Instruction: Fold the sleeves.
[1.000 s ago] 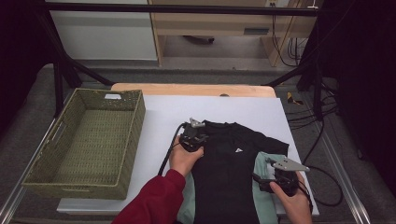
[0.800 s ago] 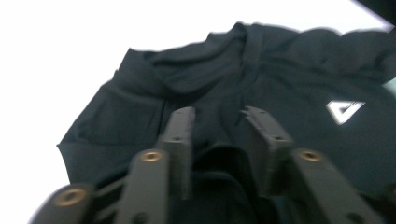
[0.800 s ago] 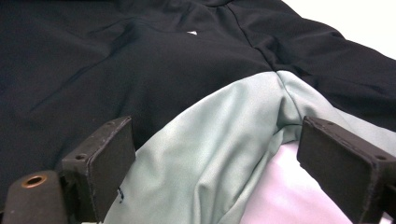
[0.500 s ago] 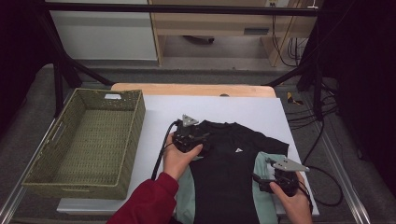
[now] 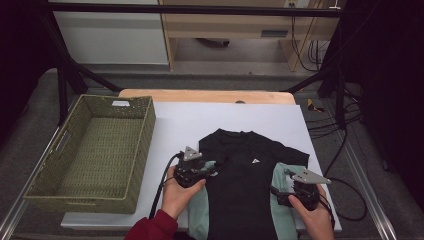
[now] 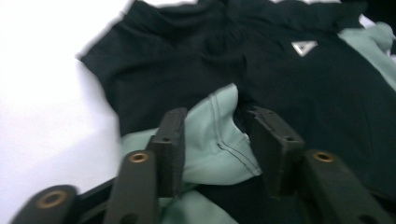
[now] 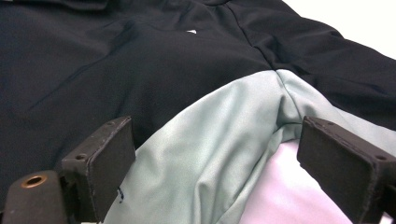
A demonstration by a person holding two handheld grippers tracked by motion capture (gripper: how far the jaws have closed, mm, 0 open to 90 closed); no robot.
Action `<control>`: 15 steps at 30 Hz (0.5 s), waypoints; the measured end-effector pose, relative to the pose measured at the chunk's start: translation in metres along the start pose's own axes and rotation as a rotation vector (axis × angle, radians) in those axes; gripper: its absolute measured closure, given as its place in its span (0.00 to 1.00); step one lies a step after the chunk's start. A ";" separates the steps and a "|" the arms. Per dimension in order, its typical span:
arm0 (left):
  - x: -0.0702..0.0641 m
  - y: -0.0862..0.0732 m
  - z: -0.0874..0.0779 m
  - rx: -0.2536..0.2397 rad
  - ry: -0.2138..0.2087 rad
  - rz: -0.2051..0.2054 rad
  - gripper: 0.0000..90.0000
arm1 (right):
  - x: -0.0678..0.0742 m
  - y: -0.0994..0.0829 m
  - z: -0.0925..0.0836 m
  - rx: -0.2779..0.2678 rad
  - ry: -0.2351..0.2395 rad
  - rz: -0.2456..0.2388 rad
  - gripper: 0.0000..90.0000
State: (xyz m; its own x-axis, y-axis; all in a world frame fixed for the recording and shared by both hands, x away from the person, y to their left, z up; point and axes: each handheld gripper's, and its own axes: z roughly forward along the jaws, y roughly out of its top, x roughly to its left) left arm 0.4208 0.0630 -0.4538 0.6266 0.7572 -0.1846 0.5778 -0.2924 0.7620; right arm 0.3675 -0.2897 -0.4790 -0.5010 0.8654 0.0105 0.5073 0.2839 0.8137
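Note:
A black T-shirt (image 5: pixel 245 185) with pale green side panels and a small white chest logo (image 5: pixel 255 161) lies flat on the white table (image 5: pixel 225 117). My left gripper (image 5: pixel 212 168) lies at the shirt's left side. In the left gripper view its jaws (image 6: pixel 212 128) straddle a raised fold of the green panel (image 6: pixel 219 140). They have just been closing, and a dark gap still shows beside the right pad. My right gripper (image 5: pixel 280 192) sits at the shirt's right edge. Its jaws (image 7: pixel 215 154) stand wide apart over the green panel (image 7: pixel 219 140).
A green woven basket (image 5: pixel 50 195) with nothing in it stands at the table's left. Cables (image 5: pixel 345 210) trail off the table's right edge. A wooden board (image 5: pixel 210 95) runs along the far edge, with bare white table between it and the shirt's collar.
My left hand has drawn back from the shirt's left shoulder toward the near edge, and its jaws now stand around the green fold. The right hand has stayed put.

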 end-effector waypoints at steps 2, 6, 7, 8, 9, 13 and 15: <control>-0.005 -0.002 0.001 -0.013 0.008 0.013 0.66 | 0.000 0.000 0.000 0.001 0.001 0.002 0.13; -0.007 -0.004 0.000 -0.014 0.009 0.019 0.76 | 0.000 0.000 0.001 0.002 0.002 0.000 0.13; -0.008 -0.006 0.000 -0.020 0.022 0.028 0.80 | 0.000 0.000 0.001 0.001 0.002 -0.002 0.13; -0.009 -0.006 0.000 -0.022 0.030 0.031 0.85 | 0.000 0.000 0.001 0.001 0.002 -0.003 0.13; -0.010 -0.006 0.000 -0.024 0.031 0.026 0.88 | 0.000 0.000 0.000 0.000 0.002 -0.002 0.13; -0.012 -0.004 -0.005 -0.045 0.029 0.013 0.95 | -0.001 0.000 0.000 -0.003 -0.002 0.000 0.13; -0.015 -0.004 -0.008 -0.061 0.034 0.023 0.95 | -0.001 0.000 0.000 -0.003 -0.003 -0.001 0.13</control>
State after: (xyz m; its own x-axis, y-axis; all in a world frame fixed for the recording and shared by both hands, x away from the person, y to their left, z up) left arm 0.4047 0.0578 -0.4493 0.6204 0.7705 -0.1466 0.5301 -0.2741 0.8024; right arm 0.3679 -0.2909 -0.4791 -0.4990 0.8665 0.0079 0.5051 0.2835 0.8151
